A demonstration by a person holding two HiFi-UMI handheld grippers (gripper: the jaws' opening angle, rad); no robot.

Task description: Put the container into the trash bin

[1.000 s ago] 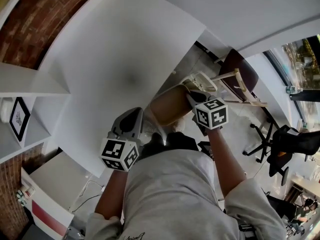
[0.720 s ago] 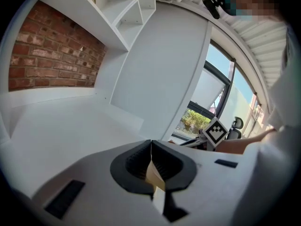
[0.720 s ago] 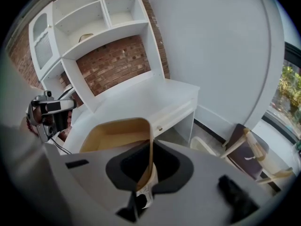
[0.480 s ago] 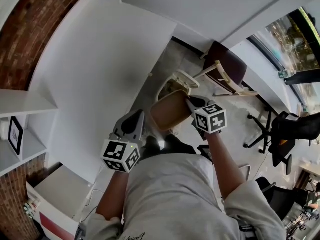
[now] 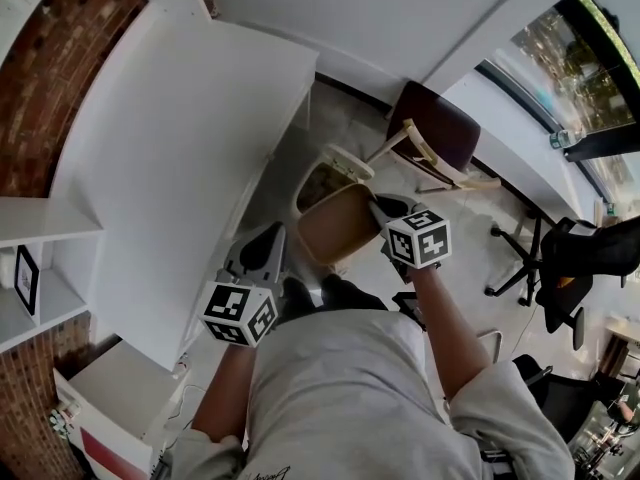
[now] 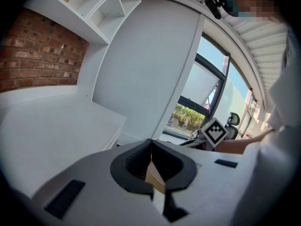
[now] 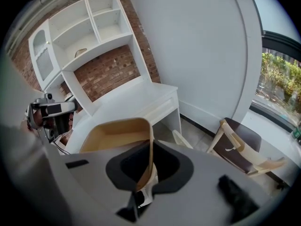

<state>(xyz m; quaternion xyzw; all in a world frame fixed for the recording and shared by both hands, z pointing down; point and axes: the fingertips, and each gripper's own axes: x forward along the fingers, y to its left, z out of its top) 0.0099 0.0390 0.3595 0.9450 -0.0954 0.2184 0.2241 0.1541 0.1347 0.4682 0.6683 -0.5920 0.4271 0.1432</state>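
Observation:
A tan, shallow container [image 5: 338, 224] hangs in the air off the white desk's corner, carried by both grippers. My left gripper [image 5: 284, 252] is shut on its left edge, and a thin tan wall [image 6: 154, 175] shows between the pads. My right gripper [image 5: 379, 206] is shut on the opposite rim [image 7: 150, 150], with the container's open inside [image 7: 115, 132] facing up. The white-rimmed trash bin [image 5: 343, 156] stands on the floor just beyond the container, with brownish contents inside.
The white desk [image 5: 170, 138] fills the left side against a brick wall [image 5: 60, 58]. A wooden chair with a dark seat [image 5: 437, 133] stands right of the bin. A black office chair [image 5: 560, 268] is at the far right. The person's grey sweater [image 5: 340, 398] fills the bottom.
Both grippers have carried the container sideways off the desk toward the bin, which now lies just past it. The grip on the container is unchanged.

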